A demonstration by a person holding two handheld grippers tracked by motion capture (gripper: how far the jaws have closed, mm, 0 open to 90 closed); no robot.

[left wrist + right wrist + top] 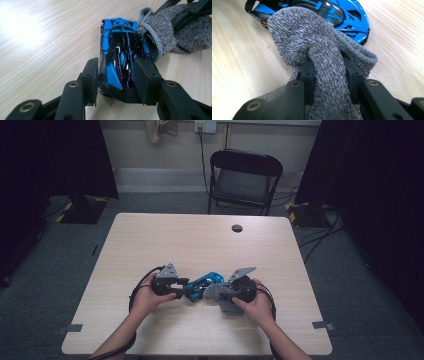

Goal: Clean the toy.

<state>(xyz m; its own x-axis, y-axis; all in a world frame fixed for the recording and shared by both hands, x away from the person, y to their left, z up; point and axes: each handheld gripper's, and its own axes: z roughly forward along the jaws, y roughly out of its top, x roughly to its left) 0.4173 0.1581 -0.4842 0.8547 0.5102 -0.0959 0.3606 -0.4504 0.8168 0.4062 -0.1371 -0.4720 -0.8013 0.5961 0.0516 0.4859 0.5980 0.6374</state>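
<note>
No readable text, label, brand, number or sign anywhere, neither on the blue toy car (123,53) nor on the grey sock (322,65) beside it.

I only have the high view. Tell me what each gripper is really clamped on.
Observer: The left gripper has its jaws on both sides of the blue toy car, at one end.
Operator: Now the right one.
Observer: The right gripper pinches a fold of the grey sock.
Operator: Say where the sock's opening is.
Observer: In the left gripper view the sock's open cuff sits against the car's far end, beside it, not over it.
</note>
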